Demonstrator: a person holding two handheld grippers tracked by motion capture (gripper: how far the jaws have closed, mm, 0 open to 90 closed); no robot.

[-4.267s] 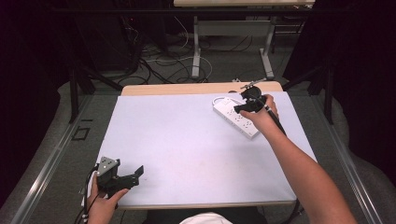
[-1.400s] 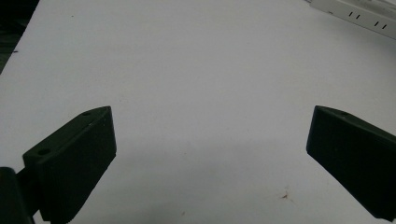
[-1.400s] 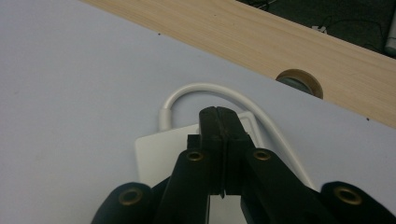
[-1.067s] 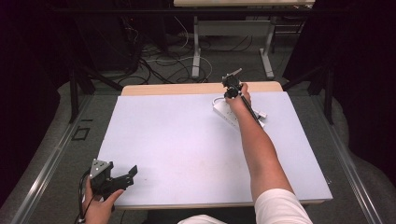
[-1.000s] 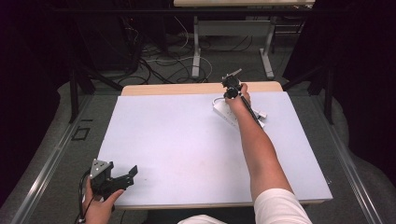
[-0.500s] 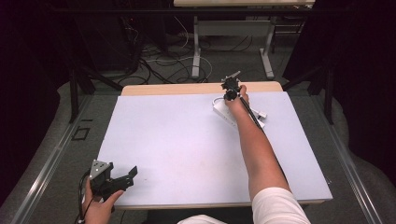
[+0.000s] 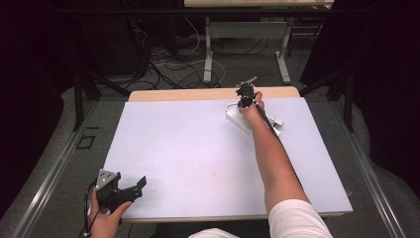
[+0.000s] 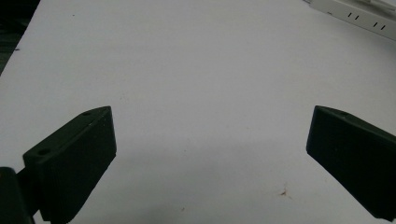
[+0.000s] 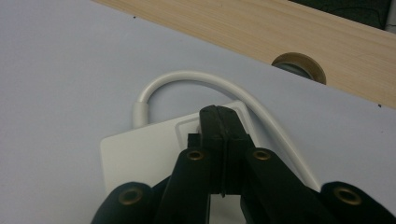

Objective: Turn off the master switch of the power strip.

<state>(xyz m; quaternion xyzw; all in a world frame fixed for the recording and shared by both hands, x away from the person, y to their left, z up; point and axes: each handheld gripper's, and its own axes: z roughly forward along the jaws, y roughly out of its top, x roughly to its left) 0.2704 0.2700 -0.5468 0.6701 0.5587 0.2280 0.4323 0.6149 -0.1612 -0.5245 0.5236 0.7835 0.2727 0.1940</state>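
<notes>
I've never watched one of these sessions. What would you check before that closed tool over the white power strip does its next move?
1. Right gripper shut, jaws together with nothing between them: ok.
2. Its tips over the raised panel at the cord end of the power strip: ok; actual contact: cannot tell.
3. White cord loops beside the tips, not caught in them: ok.
4. Power strip lies flat on the white table: ok.
5. Left gripper open, holding nothing, at the near left corner, far from the strip: ok.
6. Whether the panel is a switch and which way it sits: cannot tell.
</notes>
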